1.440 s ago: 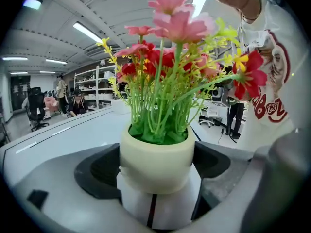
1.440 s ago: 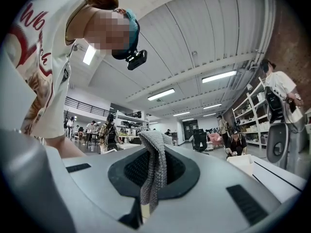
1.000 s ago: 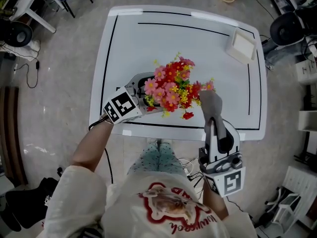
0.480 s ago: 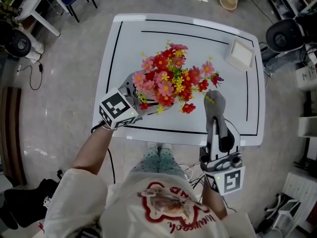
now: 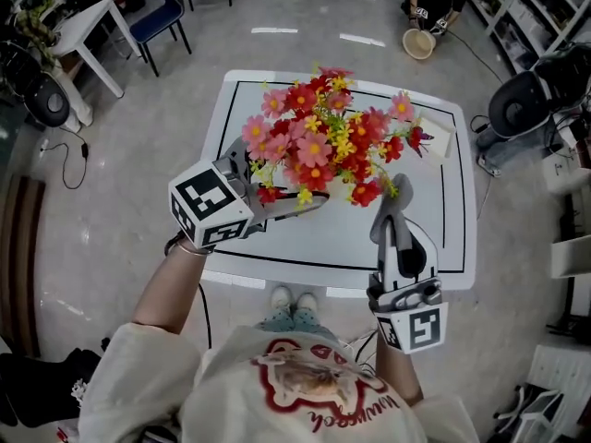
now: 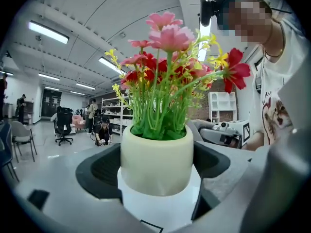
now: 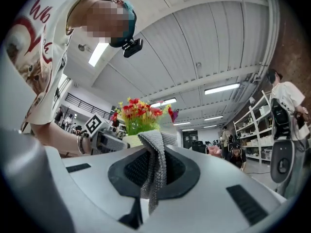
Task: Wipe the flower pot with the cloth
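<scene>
White tabletop (image 5: 323, 243) with a black border line, standing on a grey floor; a blue chair (image 5: 159, 15) lies far left and a bowl (image 5: 418, 42) sits on the floor beyond the far edge. Shelving lines the room.

The left hand-held gripper (image 5: 282, 206) reaches in from the near left, about level, its jaws clamped on either side of the cream flower pot (image 6: 156, 161), which hangs over the tabletop's middle with its red and pink flowers (image 5: 323, 141) upright. The right hand-held gripper (image 5: 395, 233) points away at near right, jaws pinched on the grey cloth (image 7: 154, 164), whose free end stands just beside the flowers.
</scene>
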A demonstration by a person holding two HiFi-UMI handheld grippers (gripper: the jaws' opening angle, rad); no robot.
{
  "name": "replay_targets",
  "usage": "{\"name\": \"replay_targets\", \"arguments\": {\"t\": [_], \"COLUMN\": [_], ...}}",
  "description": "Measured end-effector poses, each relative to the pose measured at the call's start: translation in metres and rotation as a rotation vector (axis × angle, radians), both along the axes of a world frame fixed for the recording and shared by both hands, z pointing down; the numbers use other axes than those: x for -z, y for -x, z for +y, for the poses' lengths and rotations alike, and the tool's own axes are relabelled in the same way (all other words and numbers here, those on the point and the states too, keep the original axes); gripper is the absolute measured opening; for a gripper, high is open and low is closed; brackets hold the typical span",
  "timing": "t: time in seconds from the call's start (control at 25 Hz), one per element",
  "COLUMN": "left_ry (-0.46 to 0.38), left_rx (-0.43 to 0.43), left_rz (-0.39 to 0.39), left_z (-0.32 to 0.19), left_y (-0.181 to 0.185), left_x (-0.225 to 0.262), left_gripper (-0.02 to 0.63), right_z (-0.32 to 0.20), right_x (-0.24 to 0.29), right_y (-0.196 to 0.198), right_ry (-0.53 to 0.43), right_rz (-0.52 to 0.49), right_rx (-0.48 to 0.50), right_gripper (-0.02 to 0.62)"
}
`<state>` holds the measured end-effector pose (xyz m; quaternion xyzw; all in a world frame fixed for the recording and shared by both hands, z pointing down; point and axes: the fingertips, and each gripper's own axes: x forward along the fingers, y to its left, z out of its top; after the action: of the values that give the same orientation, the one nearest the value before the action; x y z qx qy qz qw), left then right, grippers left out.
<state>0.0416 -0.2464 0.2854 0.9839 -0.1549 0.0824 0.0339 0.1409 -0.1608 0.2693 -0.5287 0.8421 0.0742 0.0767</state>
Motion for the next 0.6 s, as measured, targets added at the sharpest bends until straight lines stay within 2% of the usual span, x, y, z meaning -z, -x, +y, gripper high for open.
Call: {"name": "replay_targets", "arguments": {"t": [0.2, 0.4, 0.6], "left_ry": [-0.05, -0.061, -0.09], "left_rx": [-0.017, -0.014, -0.007], "left_rz": [-0.016, 0.032, -0.009], "left_z": [0.01, 0.013, 0.015], "left_y": [-0.003, -0.011, -0.006], "left_x": [0.036, 0.066, 0.076], "left_gripper": [0.46, 0.46, 0.46], "right_z": [0.001, -0.002, -0.012], "right_x": [0.0, 0.001, 0.047], "right_y": [-0.015, -0.043, -0.021], "right_ry": [0.005, 0.013, -0.1], "right_rz": [-0.036, -0.065, -0.026], "right_rx": [-0.027, -0.08, -0.035], "right_gripper": [0.008, 0.008, 0.009]}}
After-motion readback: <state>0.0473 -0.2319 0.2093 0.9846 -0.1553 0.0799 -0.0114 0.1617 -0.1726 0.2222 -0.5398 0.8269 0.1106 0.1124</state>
